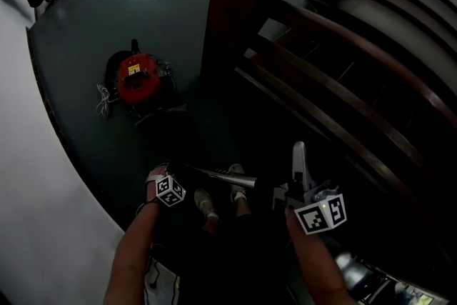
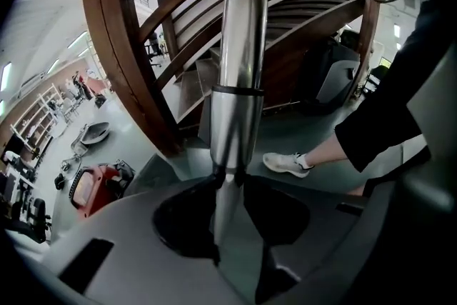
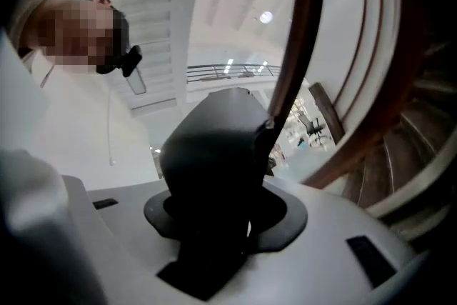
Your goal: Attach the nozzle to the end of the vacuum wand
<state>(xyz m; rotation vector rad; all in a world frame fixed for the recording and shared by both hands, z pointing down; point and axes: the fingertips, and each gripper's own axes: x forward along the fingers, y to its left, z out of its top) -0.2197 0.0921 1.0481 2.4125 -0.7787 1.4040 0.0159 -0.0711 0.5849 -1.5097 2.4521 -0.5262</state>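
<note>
A chrome vacuum wand [image 1: 225, 176] lies roughly level in front of my legs. My left gripper [image 1: 183, 173] is shut on its left part. In the left gripper view the wand [image 2: 240, 75] runs straight up from between the jaws [image 2: 228, 182], which clamp it. My right gripper [image 1: 300, 169] is to the right of the wand's free end, apart from it. The right gripper view shows its jaws [image 3: 218, 219] shut on a black, blocky nozzle [image 3: 213, 150]. The nozzle itself is lost in the dark in the head view.
A red vacuum canister [image 1: 137, 79] with a white cord [image 1: 104, 101] sits on the dark floor to the far left. A wooden staircase with curved handrails [image 1: 357, 75] fills the right. My feet in white shoes [image 1: 206, 204] stand below the wand.
</note>
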